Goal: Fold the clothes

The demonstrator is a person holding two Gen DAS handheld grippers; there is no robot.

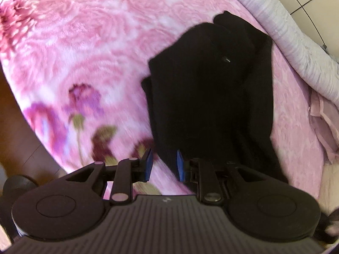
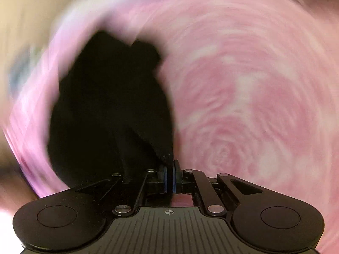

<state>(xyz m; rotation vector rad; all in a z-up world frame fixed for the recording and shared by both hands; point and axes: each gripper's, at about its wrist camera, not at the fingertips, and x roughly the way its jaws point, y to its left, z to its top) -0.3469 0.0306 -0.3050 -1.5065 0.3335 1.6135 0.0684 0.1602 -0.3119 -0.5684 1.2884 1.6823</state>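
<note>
A black garment (image 1: 211, 89) lies bunched on a pink floral blanket (image 1: 89, 48). My left gripper (image 1: 164, 163) is open, its blue pads (image 1: 149, 163) apart, at the garment's near edge with one corner of the cloth between the fingers. In the right wrist view, which is heavily blurred, my right gripper (image 2: 170, 177) is shut on a corner of the black garment (image 2: 110, 105), and the cloth hangs away from the fingers over the pink blanket (image 2: 243, 97).
A grey-white ribbed quilt (image 1: 292, 48) runs along the blanket's right edge, with a pale pink cloth (image 1: 324, 122) beside it. Brown floor (image 1: 17, 127) shows at the left, tiled floor at the top right.
</note>
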